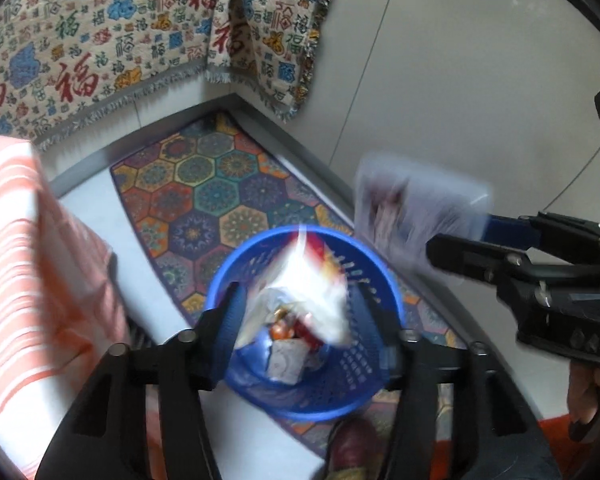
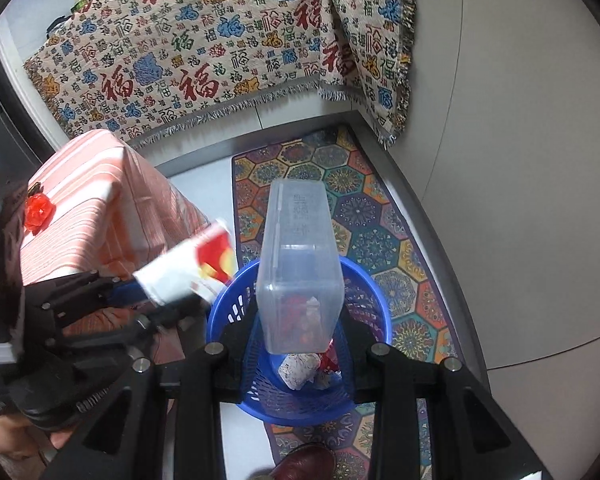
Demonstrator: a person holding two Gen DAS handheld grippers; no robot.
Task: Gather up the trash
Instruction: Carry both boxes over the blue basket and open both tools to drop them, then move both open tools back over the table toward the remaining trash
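A blue mesh basket (image 1: 332, 414) (image 2: 382, 304) stands on the rug below both grippers, with crumpled wrappers (image 1: 284, 360) (image 2: 300, 368) in its bottom. My left gripper (image 1: 298, 292) (image 2: 160, 300) hangs over it with its fingers wide apart. A blurred white and red wrapper (image 1: 300, 280) (image 2: 188, 268) lies loose between them. My right gripper (image 2: 302, 320) (image 1: 460, 232) is over the basket too. An empty clear plastic box (image 2: 300, 248) (image 1: 416, 212) stands on end between its spread fingers, with gaps at the pads.
An orange-striped covered box (image 1: 28, 260) (image 2: 92, 208) stands left of the basket, with a red object (image 2: 39, 210) on top. The hexagon-patterned rug (image 1: 204, 192) (image 2: 360, 208) runs toward furniture under a patterned blanket (image 1: 100, 40) (image 2: 200, 48). A brown shoe (image 1: 352, 448) (image 2: 304, 460) is near the basket.
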